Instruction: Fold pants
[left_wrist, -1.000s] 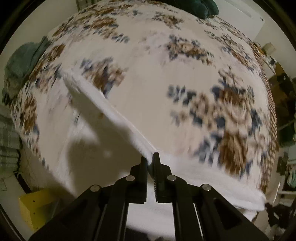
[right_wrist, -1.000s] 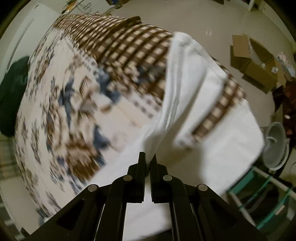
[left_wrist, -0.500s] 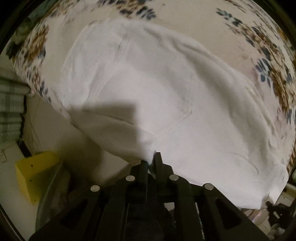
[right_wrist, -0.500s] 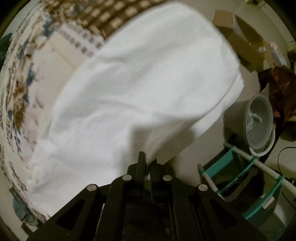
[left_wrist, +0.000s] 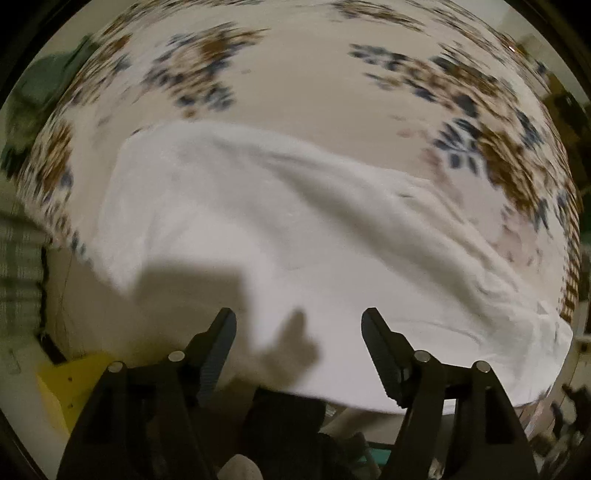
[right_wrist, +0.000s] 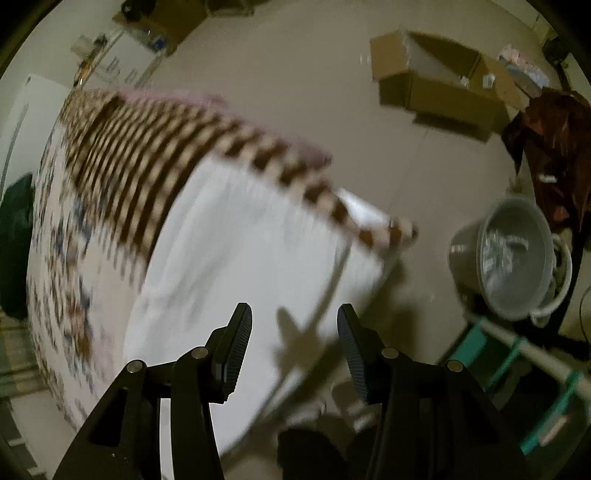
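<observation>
The white pants (left_wrist: 280, 236) lie spread along the near edge of the bed, on the floral bedspread (left_wrist: 306, 85). My left gripper (left_wrist: 298, 325) hangs straight down over their near edge, jaws opening, nothing pinched between the pads. In the right wrist view the same white pants (right_wrist: 240, 251) cover the bed's corner and drape over its side. My right gripper (right_wrist: 294, 319) hovers above that draped edge, jaws opening too, with only cloth below them and none gripped. Both views are motion-blurred.
A checked brown border (right_wrist: 155, 147) runs along the bedspread's end. On the floor stand cardboard boxes (right_wrist: 439, 81), a grey bucket (right_wrist: 513, 258) and a teal rack (right_wrist: 517, 373). A yellow box (left_wrist: 70, 387) sits low left; green cloth (left_wrist: 40, 85) lies at the far left.
Both grippers were shut on the white pants and carried them down onto the bed's near edge. Now both have let go and their jaws stand apart above the cloth.
</observation>
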